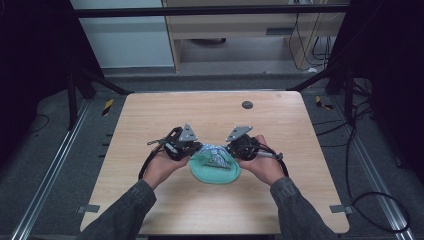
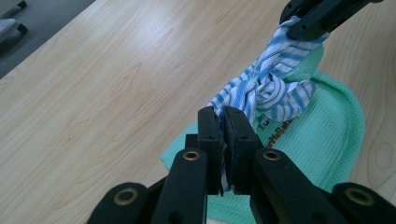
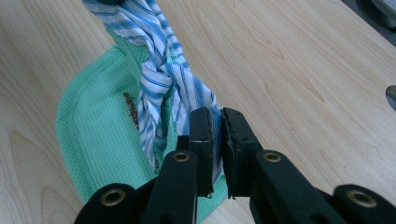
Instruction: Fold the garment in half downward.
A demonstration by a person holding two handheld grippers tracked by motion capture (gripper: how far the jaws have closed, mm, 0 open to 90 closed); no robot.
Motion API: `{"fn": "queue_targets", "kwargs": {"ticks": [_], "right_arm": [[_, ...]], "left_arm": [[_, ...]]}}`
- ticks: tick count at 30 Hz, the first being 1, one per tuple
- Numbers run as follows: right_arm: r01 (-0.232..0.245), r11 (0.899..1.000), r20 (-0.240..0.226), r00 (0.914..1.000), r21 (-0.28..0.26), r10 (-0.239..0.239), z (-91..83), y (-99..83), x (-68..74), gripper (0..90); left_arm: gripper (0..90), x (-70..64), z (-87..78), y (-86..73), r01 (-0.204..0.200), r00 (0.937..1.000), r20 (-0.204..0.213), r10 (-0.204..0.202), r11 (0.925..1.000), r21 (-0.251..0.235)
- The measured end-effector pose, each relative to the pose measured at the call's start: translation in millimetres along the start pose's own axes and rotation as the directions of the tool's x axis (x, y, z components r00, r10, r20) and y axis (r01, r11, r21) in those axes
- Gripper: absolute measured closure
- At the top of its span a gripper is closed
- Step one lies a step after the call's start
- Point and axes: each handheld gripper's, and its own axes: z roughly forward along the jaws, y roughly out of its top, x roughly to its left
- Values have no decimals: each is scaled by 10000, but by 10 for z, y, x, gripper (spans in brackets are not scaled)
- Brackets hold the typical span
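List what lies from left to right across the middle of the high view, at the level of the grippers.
Left gripper → twisted blue-and-white striped cloth over the green waffle-weave cloth → right gripper, all on the light wooden table.

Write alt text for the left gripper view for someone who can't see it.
The left gripper is shut on a knotted blue-and-white striped cloth above a green waffle-weave cloth lying on the light wooden table. At top right, the right gripper clamps the striped cloth's other end.
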Motion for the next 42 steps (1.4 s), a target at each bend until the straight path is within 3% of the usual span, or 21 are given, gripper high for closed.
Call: {"fn": "queue_targets", "kwargs": {"ticks": [42], "right_arm": [[43,10000,-159,9999,58,-42,-4,-145,97,810]], "left_arm": [[856,-160,31,-231,470,9984,320,-463,9987,-204]]}}
